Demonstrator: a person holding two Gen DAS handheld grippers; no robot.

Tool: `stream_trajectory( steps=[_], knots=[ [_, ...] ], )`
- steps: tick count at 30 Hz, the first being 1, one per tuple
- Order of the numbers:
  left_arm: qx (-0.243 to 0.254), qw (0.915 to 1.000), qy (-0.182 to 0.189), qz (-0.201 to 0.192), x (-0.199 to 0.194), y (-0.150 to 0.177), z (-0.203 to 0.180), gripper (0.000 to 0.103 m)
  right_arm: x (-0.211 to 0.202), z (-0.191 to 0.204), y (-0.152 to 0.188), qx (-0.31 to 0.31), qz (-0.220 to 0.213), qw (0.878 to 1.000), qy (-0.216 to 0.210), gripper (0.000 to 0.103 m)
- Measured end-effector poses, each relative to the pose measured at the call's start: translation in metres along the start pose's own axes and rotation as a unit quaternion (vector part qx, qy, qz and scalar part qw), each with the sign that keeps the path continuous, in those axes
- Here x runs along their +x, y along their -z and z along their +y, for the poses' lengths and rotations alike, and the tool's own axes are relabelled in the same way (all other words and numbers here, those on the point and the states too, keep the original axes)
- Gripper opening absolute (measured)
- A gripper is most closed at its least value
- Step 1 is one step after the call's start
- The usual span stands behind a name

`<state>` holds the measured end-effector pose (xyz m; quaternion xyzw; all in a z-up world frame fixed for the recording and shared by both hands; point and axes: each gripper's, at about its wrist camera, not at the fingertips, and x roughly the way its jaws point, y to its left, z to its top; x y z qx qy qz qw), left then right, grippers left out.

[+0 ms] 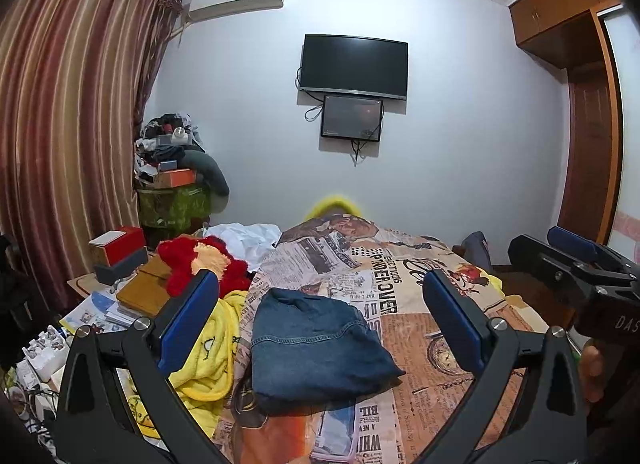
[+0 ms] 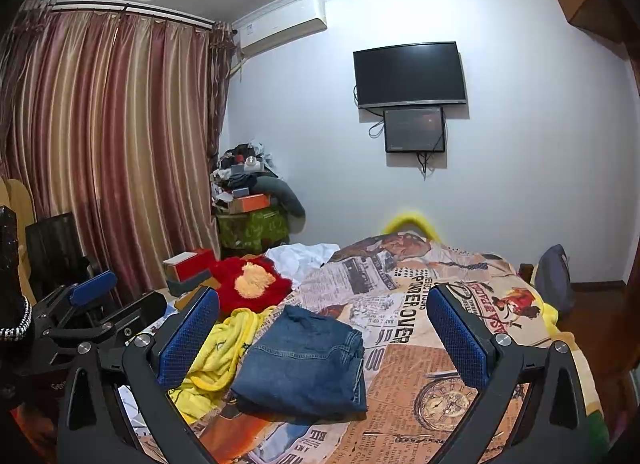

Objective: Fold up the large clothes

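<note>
A pair of blue jeans (image 1: 316, 348) lies folded into a thick rectangle on the newspaper-print bedspread (image 1: 420, 328). It also shows in the right wrist view (image 2: 304, 364). My left gripper (image 1: 320, 324) is open and empty, held above and just short of the jeans, with blue pads (image 1: 188, 324) spread wide. My right gripper (image 2: 324, 340) is open and empty too, hovering over the jeans. The right gripper shows at the right edge of the left wrist view (image 1: 576, 260), and the left gripper at the left edge of the right wrist view (image 2: 96, 300).
A yellow garment (image 1: 212, 360) lies crumpled left of the jeans, with a red plush toy (image 1: 204, 264) and white cloth (image 1: 248, 240) behind it. Boxes and papers (image 1: 120, 256) crowd the left side. A cluttered pile (image 1: 172, 168) stands by the curtain. A TV (image 1: 354, 66) hangs on the far wall.
</note>
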<state>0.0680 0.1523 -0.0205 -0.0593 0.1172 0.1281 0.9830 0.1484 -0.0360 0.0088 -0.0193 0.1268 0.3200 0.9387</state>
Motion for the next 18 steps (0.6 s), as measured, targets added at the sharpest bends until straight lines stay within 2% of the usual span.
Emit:
stream_trajectory(
  steps=[18],
  knots=[
    [-0.002, 0.9999, 0.013, 0.000, -0.0028, -0.0007, 0.0000, 0.103, -0.0004, 0.0021, -0.0021, 0.006, 0.002, 1.000, 0.002, 0.103]
  ],
)
